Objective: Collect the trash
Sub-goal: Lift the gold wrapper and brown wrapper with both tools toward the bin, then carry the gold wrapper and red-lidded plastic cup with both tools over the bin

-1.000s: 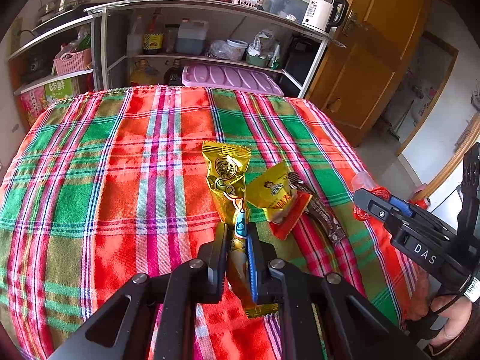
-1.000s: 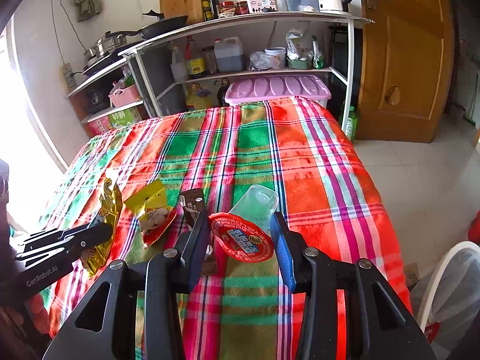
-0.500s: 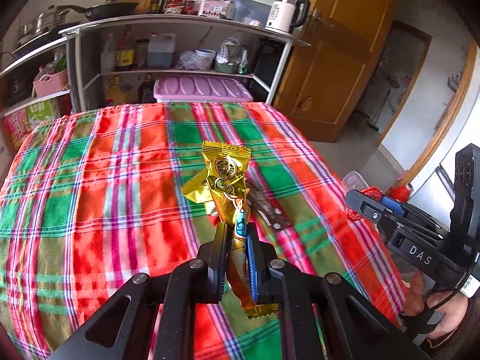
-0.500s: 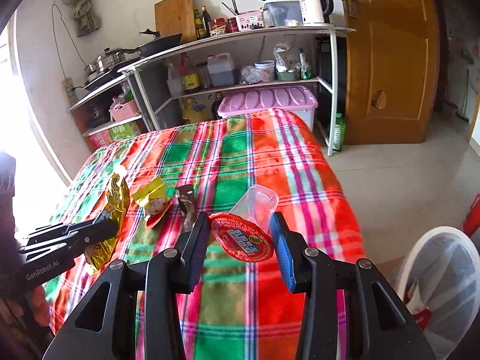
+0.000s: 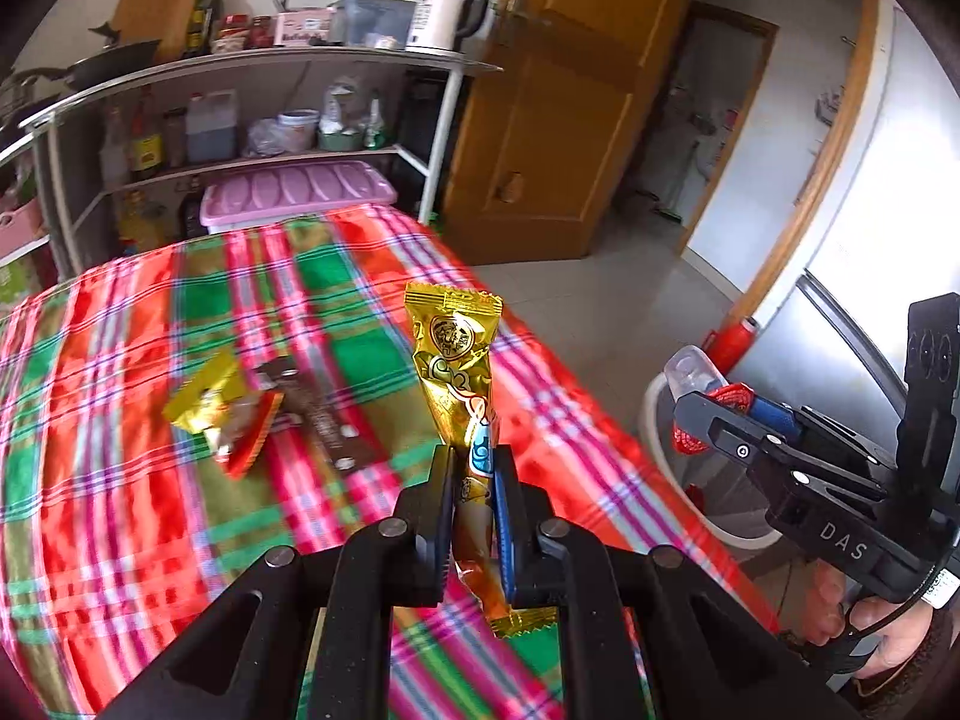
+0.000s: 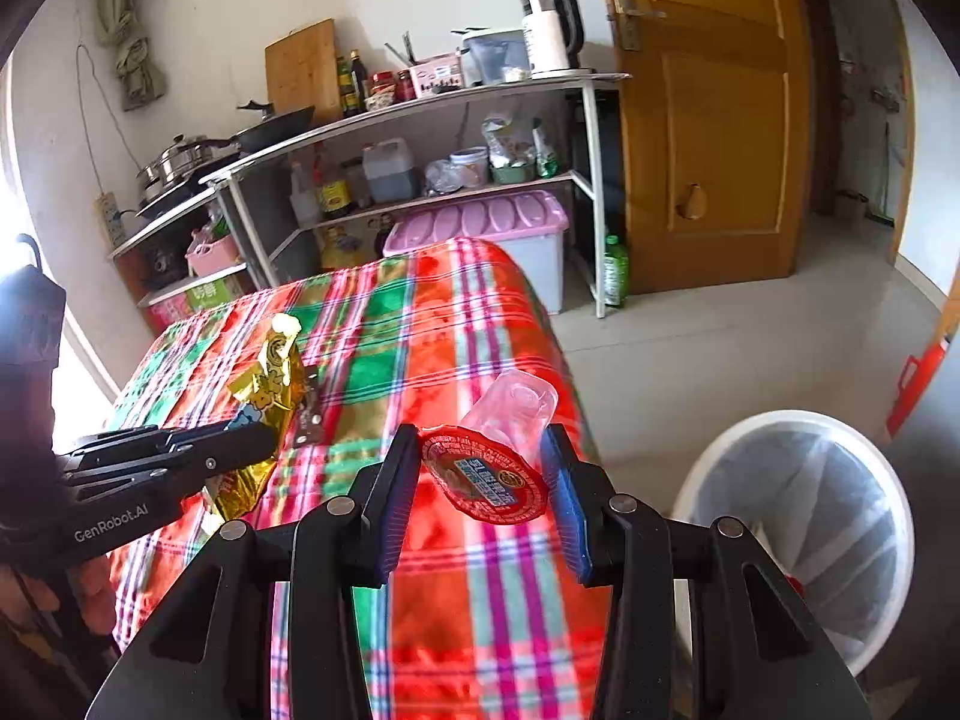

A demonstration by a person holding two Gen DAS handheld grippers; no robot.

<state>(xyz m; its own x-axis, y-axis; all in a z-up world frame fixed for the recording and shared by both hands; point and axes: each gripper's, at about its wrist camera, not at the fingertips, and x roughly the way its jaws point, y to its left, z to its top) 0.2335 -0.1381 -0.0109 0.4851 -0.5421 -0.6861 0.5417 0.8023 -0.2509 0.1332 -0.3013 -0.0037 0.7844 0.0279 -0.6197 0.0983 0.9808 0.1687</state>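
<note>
Trash is half sorted: left gripper [image 5: 471,468] pinches the gold wrapper [image 5: 456,354], right gripper [image 6: 480,480] clamps the jelly cup [image 6: 510,420] near the white bin [image 6: 798,516], two wrappers [image 5: 222,414] still lie on the far tablecloth [image 5: 108,360].

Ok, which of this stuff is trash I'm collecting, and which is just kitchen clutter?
Job:
- gold wrapper, clamped in left gripper
- clear cup with red lid, held in right gripper
- yellow-red packet and brown wrapper on the plaid tablecloth
- white bin

Clutter:
- kettle
- purple-lidded box
- cutting board
</note>
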